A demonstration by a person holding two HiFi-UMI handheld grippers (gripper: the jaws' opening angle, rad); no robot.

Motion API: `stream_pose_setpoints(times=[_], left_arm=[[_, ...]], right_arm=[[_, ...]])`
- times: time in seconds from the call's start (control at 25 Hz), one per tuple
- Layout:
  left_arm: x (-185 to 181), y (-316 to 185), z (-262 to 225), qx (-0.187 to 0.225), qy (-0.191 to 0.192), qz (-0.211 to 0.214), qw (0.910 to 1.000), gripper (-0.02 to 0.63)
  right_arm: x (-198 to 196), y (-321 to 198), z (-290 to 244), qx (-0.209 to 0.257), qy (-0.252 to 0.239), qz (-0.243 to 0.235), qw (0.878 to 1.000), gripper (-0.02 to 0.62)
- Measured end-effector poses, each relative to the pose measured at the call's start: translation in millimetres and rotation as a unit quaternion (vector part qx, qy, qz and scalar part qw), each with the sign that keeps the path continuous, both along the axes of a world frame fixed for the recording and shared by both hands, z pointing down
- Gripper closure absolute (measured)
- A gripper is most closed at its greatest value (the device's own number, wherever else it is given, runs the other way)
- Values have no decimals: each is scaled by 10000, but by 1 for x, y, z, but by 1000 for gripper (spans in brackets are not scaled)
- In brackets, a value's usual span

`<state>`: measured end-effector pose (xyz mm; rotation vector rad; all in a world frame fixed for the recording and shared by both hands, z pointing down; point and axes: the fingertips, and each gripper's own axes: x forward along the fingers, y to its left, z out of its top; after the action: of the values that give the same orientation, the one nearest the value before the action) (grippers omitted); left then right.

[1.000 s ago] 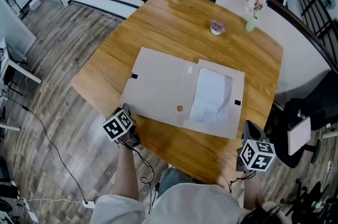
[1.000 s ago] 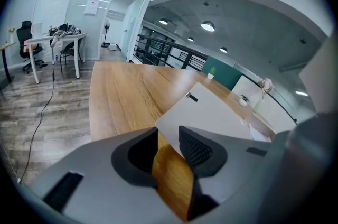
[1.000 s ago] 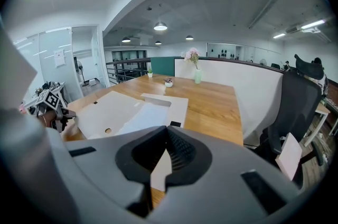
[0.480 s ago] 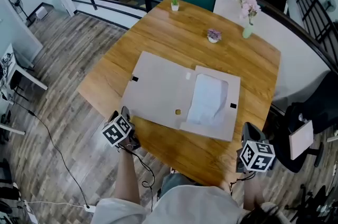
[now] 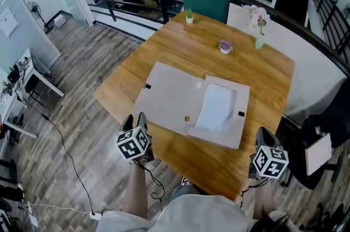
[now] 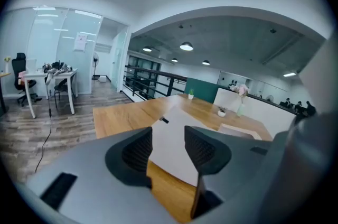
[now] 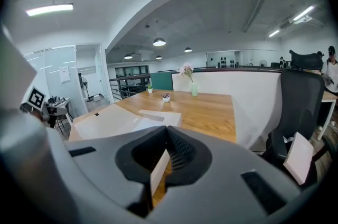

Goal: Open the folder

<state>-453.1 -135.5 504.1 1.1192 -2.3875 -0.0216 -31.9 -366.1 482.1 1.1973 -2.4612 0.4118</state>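
**A:** Where does the pale grey-beige cardboard folder [image 5: 169,97] lie?

**B:** Flat on the honey-coloured wooden tabletop [image 5: 186,53], toward its near edge, with both leaves spread open. The left leaf is bare. The right leaf carries a white paper sheet [image 5: 214,108]. A small black tab [image 5: 147,86] sits at the outer edge of each leaf.

**A:** And the left gripper [image 6: 168,137]?

**B:** At the near left edge of the tabletop, just beside the folder's near left corner. Its jaws stand apart and have just been opening. Nothing lies between them. The folder's left leaf shows beyond the gap, with neither pad on it.

**A:** The right gripper [image 7: 168,133]?

**B:** Off the near right corner of the tabletop, apart from the folder. Its jaws are drawn together, tips meeting. A pale strip [image 7: 158,171] shows in the slit beneath the tips; what it is cannot be told.

**A:** What else stands on the tabletop?

**B:** Three things stand along the far side, well apart from the folder:
- a small green plant in a white pot [image 5: 189,16]
- a small white bowl of purple flowers [image 5: 225,47]
- a pale green vase of pink blossoms [image 5: 258,23]
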Motion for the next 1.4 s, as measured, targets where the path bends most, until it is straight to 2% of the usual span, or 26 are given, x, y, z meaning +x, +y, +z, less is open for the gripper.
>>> stream_pose_setpoints(times=[0.08, 0.2, 0.28, 0.44, 0.56, 0.76, 1.4], left_arm=[[19, -9, -25, 88, -316, 174, 9993, 418], [51, -23, -57, 122, -809, 348, 9960, 495], [72, -32, -72, 195, -1006, 432, 9938, 510], [108, -42, -83, 473, -904, 537, 9933, 563], [126, -41, -81, 537, -928, 511, 9929, 599], [145, -35, -70, 534, -927, 567, 9926, 601], [145, -38, -61, 568, -774, 657, 9932, 603]], right_arm=[[2, -4, -7, 141, -29, -55, 9999, 594], [7, -11, -18, 435, 31, -167, 9989, 594], [11, -13, -26, 556, 9, -244, 9982, 594], [17, -11, -40, 703, -144, -401, 9966, 594], [21, -6, -48, 799, -266, -500, 9952, 594], [32, 0, -44, 747, -384, -537, 9950, 594], [36, -2, -45, 721, -388, -594, 9949, 597]])
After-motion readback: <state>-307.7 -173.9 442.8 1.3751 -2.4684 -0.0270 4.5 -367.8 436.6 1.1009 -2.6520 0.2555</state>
